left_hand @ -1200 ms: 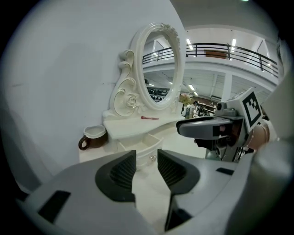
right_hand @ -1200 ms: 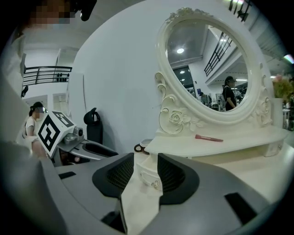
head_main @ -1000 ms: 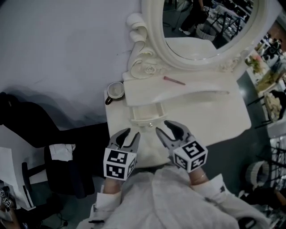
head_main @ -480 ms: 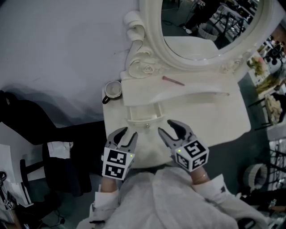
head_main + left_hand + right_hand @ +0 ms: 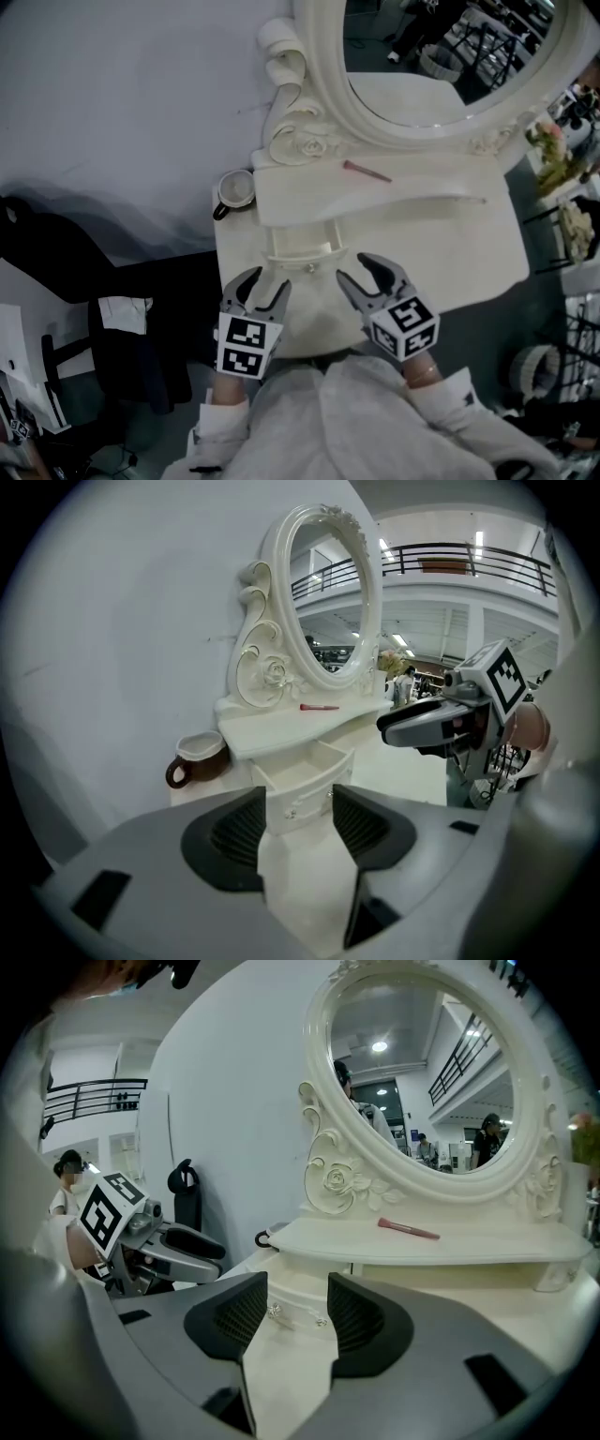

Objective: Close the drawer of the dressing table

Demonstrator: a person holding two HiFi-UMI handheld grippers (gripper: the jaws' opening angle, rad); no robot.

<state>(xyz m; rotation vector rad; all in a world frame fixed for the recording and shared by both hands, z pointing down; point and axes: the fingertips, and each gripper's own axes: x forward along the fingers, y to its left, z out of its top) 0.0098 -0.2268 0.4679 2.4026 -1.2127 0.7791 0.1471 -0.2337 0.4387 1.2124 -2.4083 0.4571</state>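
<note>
The white dressing table (image 5: 469, 253) has a small drawer (image 5: 302, 246) pulled out under its raised shelf, with two knobs on its front. Both grippers hover over the tabletop just in front of the drawer, apart from it. My left gripper (image 5: 267, 281) is open and empty; its jaws have just been opening, and the drawer (image 5: 300, 775) shows beyond them. My right gripper (image 5: 356, 269) is also open with nothing between its jaws, which have just been opening too. The drawer front (image 5: 295, 1309) lies ahead of it.
A brown mug (image 5: 234, 190) stands at the table's left rear corner. A thin pink stick (image 5: 366, 171) lies on the shelf below the oval mirror (image 5: 441, 56). A black chair with dark cloth (image 5: 94, 272) stands left of the table.
Both grippers' jaws stand wider than before. The right gripper has slid a little back toward me and lower. The drawer stays open.
</note>
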